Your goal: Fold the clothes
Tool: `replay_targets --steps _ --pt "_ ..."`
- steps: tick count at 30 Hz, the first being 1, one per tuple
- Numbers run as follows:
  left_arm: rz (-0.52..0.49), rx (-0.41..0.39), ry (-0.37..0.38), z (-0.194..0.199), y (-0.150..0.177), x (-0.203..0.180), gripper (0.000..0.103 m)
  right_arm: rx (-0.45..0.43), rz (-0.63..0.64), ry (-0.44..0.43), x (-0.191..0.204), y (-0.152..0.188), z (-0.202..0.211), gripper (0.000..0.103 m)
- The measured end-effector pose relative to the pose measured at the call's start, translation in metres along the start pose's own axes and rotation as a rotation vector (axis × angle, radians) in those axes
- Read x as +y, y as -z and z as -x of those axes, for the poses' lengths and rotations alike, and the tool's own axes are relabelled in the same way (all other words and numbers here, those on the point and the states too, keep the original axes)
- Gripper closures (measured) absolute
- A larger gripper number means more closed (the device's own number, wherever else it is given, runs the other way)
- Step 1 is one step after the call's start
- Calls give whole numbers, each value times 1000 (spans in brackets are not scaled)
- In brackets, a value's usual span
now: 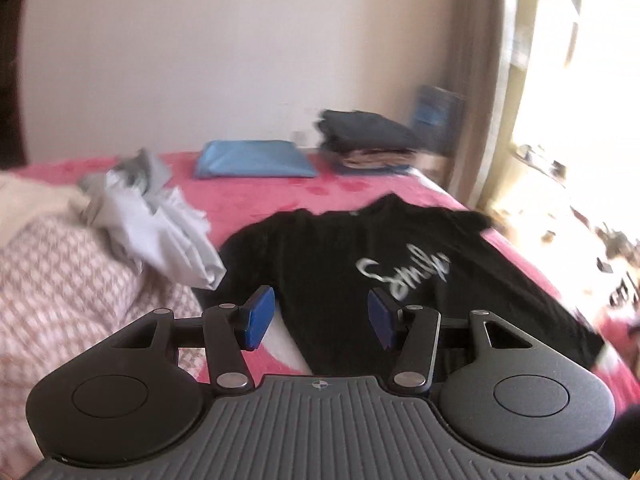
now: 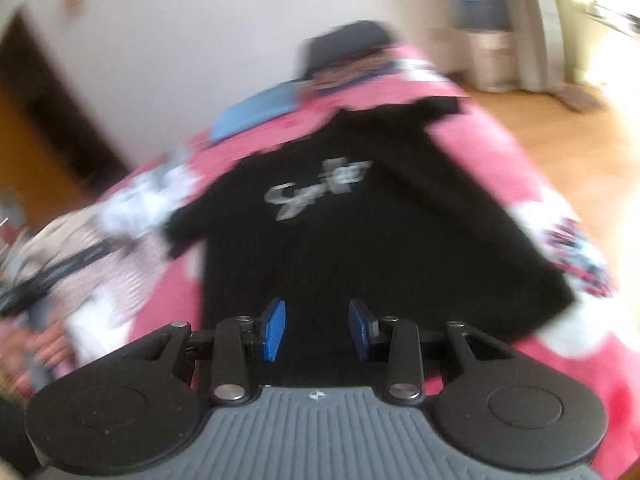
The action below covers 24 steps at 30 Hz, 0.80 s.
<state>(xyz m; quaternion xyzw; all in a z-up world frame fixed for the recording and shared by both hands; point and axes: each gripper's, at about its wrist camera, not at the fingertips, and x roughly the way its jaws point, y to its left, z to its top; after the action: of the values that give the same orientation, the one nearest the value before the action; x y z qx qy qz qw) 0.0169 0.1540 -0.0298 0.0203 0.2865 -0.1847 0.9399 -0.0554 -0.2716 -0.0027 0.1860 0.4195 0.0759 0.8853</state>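
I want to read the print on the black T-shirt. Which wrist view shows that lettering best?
The left wrist view: the silver lettering on the black T-shirt is fairly sharp script there, though partly blurred. In the right wrist view the lettering is more central but smeared by motion blur, unreadable.

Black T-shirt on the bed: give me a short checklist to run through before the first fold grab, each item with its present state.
1. Black T-shirt spread flat, print up: ok.
2. Left gripper open and empty: ok.
3. Right gripper open and empty: ok.
4. White crumpled clothes clear of the shirt's left sleeve: not ok, they lie right at its edge.
5. Bottom hem free of wrinkles: cannot tell, both grippers hide it.
6. Folded blue garment and dark stack out of the way: ok.
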Motion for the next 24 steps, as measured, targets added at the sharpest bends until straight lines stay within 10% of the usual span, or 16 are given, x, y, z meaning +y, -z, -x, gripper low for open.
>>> replay_targets --steps 13,24 --pt "-66 239 297 -31 64 -102 51 55 -565 123 -181 17 -31 80" --pt "-509 264 291 -52 135 -226 56 59 -705 35 -225 47 -61 80"
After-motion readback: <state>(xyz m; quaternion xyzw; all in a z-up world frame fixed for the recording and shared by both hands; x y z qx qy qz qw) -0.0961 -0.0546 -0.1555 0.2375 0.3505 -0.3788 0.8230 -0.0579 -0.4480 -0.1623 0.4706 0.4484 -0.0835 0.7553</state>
